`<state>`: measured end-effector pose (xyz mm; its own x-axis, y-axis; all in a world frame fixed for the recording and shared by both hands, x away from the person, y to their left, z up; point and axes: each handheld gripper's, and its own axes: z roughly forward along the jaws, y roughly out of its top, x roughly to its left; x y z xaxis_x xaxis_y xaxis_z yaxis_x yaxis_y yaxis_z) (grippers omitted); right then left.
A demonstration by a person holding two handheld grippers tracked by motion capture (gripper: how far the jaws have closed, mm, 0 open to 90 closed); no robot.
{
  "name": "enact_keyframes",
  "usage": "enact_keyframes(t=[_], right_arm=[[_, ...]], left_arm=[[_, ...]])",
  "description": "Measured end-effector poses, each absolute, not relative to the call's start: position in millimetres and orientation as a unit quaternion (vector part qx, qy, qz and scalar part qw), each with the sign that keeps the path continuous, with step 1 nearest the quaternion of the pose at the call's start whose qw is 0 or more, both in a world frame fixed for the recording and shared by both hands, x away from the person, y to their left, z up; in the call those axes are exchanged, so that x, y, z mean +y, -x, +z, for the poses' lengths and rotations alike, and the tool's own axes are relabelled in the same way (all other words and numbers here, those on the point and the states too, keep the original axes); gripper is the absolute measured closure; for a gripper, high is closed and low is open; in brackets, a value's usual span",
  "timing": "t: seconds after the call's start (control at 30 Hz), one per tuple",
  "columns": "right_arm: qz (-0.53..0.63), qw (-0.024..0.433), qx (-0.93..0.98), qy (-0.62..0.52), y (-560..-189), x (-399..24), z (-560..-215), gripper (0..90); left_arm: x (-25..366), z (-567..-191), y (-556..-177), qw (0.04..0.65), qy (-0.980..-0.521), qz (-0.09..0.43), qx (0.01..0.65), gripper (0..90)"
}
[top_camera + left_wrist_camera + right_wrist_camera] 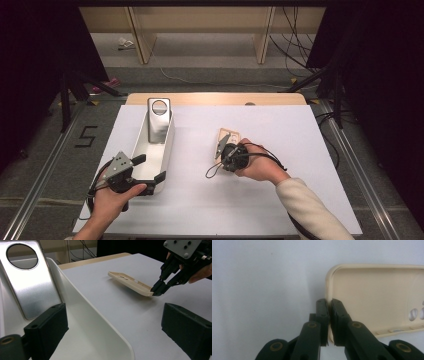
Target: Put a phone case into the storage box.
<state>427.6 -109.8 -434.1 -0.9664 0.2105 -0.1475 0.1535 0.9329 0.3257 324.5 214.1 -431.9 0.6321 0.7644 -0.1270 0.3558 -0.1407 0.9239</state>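
A cream phone case (pixel 229 136) lies hollow side up near the middle of the white table top (pixel 280 130). My right gripper (pixel 225 146) is shut on the case's near rim. In the right gripper view the two jaws (pixel 329 307) pinch the thin side wall of the case (pixel 374 297). From the left gripper view the case (pixel 130 282) hangs from the right gripper (pixel 157 291), throwing a shadow on the table. My left gripper (pixel 149 168) is open, its jaws standing either side of the white tray's (pixel 167 145) near right wall.
A shiny metal plate with a round hole (pixel 159 117) leans inside the tray at its far end, and appears again as the metal plate (pixel 30 285) beside the tray's wall (pixel 100 322). Cables and dark stands surround the table.
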Motion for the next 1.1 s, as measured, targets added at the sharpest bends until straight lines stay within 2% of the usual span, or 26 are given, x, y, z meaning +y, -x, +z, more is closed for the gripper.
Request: enact_keyframes(t=[1.1], right_arm=[[0.287, 0.073, 0.950, -0.101, -414, -139, -418, 86.1]], left_arm=[[214, -432, -325, 0.532, -0.730, 0.193, 0.383, 6.4]])
